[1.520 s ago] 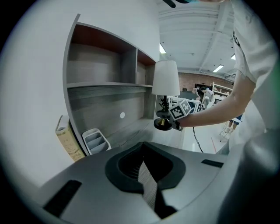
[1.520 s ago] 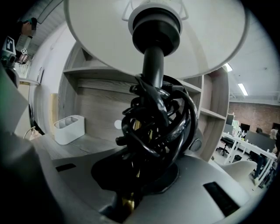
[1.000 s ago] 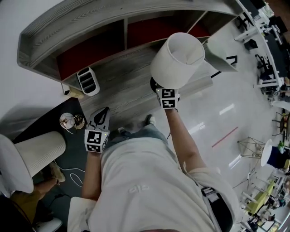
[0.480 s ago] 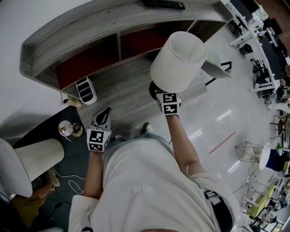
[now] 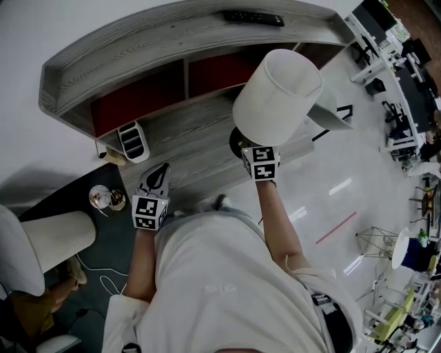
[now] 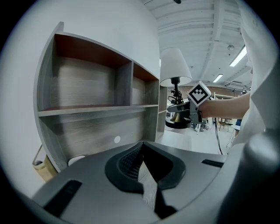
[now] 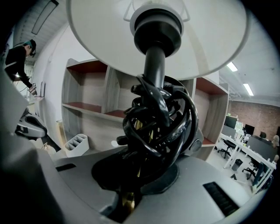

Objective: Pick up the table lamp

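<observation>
The table lamp has a white drum shade (image 5: 277, 95) and a dark round base (image 5: 236, 142). It hangs clear above the grey wooden desk (image 5: 200, 148). My right gripper (image 5: 256, 153) is shut on the lamp's stem just under the shade. In the right gripper view a black cord (image 7: 157, 120) is wound round the brass stem (image 7: 127, 202), which sits between the jaws of the right gripper (image 7: 133, 183). My left gripper (image 5: 157, 178) hovers over the desk's front left, shut and holding nothing. The left gripper view shows the left gripper (image 6: 142, 146) and, to the right, the lifted lamp (image 6: 175, 66).
The desk carries a hutch (image 5: 138, 52) with red-backed open shelves. A white slotted organizer (image 5: 132, 124) stands at its left, and a black remote (image 5: 252, 18) lies on top. Another lamp (image 5: 58, 234) lies beside a black side table (image 5: 65, 196) at the left. A glass bulb (image 5: 102, 196) rests on it.
The right gripper has risen with the lamp: the shade looms larger and a little further right. The left gripper has drifted slightly over the desk's front.
</observation>
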Demonstrator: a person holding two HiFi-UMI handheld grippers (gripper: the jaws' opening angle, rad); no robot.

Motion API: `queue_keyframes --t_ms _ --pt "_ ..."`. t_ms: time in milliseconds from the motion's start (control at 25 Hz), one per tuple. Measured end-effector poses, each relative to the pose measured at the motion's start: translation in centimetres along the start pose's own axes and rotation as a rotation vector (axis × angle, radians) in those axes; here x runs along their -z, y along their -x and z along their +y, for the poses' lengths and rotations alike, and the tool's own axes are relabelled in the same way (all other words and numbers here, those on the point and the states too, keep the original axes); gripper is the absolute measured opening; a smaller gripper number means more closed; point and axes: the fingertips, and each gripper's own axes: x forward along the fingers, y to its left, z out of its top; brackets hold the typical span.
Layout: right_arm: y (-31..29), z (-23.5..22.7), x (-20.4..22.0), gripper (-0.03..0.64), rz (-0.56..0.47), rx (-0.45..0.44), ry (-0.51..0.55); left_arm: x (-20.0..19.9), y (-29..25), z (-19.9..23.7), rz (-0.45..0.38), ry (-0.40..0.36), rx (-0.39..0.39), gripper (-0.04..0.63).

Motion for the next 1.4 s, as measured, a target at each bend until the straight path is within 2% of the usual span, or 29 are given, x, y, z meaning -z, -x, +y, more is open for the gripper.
queue_keyframes --t_ms 400,1400 --pt "0.2 -0.2 -0.3 0.075 -0.01 -0.019 -0.011 -0.3 -0.4 -0.1 0.004 0.003 -0.011 0.015" --pt "1.1 -1.7 1.8 0.075 0.012 0.002 -0.02 0.1 -1.1 -1.4 0.03 0.004 0.006 0.015"
